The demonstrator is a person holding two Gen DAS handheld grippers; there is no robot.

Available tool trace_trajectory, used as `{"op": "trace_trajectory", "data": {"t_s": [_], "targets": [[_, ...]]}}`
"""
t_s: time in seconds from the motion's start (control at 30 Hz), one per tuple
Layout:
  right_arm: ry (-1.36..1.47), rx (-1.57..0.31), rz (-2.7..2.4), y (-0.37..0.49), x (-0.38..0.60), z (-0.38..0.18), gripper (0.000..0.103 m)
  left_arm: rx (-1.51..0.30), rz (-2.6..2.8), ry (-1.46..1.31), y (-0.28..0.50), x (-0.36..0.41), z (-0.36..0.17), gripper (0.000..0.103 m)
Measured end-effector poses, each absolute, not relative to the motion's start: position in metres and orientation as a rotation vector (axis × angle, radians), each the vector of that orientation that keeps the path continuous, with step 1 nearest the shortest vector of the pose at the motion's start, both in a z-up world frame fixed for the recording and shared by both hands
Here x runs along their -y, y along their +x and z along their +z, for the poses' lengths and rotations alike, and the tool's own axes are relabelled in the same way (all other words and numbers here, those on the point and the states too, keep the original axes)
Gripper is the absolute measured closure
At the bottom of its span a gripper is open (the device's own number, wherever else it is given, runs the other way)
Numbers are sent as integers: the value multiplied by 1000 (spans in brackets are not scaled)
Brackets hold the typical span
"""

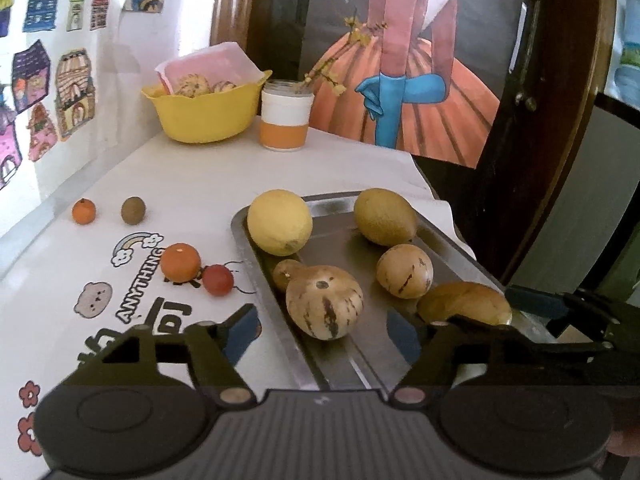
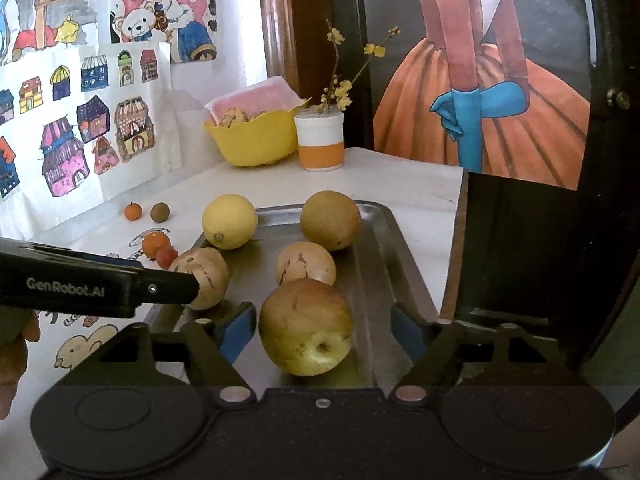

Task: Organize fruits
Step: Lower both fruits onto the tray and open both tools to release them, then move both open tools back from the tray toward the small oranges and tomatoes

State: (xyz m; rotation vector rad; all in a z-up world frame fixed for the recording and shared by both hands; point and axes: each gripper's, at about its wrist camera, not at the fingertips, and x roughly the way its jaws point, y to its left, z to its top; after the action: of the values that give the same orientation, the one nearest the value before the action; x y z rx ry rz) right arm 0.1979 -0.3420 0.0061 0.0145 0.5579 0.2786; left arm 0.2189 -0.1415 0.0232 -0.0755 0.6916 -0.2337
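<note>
Over the metal tray (image 2: pixel 376 240), right gripper (image 2: pixel 324 330) jaws spread wide around a pear (image 2: pixel 306 326), left gripper (image 1: pixel 320 330) jaws wide, empty.

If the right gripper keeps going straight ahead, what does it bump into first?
Most likely the big yellowish pear lying on the metal tray. It sits right between the open right gripper fingers, though depth is hard to judge.

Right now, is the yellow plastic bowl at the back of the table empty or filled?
Filled: the yellow plastic bowl holds speckled round fruits and a pink-and-white paper packet rising above its rim.
</note>
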Motion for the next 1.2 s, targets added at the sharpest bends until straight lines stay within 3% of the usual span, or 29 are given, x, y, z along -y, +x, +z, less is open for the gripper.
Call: {"op": "trace_trajectory", "data": {"t_s": [0.13, 0.3, 0.7, 1.2], "targets": [[17, -540, 266, 188, 344, 15, 13, -673, -218, -99, 210, 135, 31, 7], [16, -514, 257, 174, 343, 28, 3, -644, -211, -126, 195, 125, 43, 1], [-24, -521, 264, 120, 330, 54, 1, -627, -192, -100, 147, 93, 58, 1], [-22, -658, 337, 43, 270, 35, 1, -718, -138, -68, 94, 19, 41, 1]]}}
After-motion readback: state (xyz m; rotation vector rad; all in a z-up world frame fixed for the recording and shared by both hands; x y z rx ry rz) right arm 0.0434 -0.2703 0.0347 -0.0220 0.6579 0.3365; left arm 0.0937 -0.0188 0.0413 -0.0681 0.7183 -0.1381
